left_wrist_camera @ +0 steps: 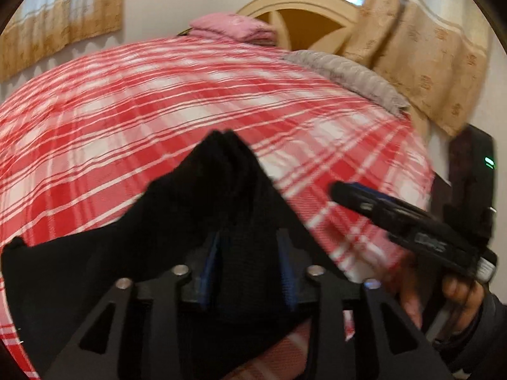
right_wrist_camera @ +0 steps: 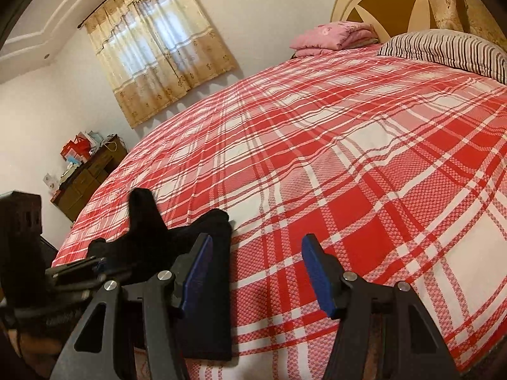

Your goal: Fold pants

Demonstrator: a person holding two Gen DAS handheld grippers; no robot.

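Pants [left_wrist_camera: 202,221], black, bunched on bed [left_wrist_camera: 126,101] at lower centre of left view, one peak lifted, likely raised to carry fabric over for fold. Left gripper [left_wrist_camera: 250,266] jaws closed partway on thick wad of cloth. Right gripper [right_wrist_camera: 256,272] wide apart, holding nothing, lower centre of right view, just right of pants edge, probably ready to take next hold.

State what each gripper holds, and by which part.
The left gripper grips a bunched fold of the black pants; which part cannot be told. The right gripper is open, holding nothing.
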